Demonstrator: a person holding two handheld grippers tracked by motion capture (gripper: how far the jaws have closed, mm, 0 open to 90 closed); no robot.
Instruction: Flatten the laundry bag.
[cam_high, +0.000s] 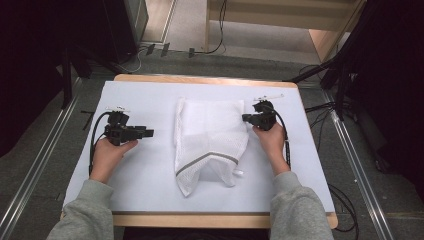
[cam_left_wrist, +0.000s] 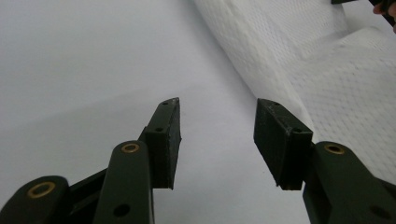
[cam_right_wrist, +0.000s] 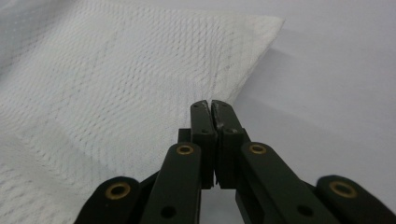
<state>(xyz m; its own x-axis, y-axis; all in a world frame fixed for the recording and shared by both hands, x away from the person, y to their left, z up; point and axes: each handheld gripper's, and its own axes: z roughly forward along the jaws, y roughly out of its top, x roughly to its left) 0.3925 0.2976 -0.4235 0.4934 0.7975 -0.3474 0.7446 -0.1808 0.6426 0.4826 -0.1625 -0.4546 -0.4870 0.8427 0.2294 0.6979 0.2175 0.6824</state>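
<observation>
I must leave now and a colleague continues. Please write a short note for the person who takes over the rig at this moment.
Left gripper: open, nothing between its jaws, off the left edge of the white mesh garment, pointing at it.
Right gripper: jaws shut at the garment's right edge near a top corner; whether they pinch any mesh I cannot tell.
Garment: lies mid-table on the white sheet, partly folded, lower end with the grey band crumpled.
Done: it looks folded in from the sides.
Left: probably smooth the lower end and finish the folding.
</observation>
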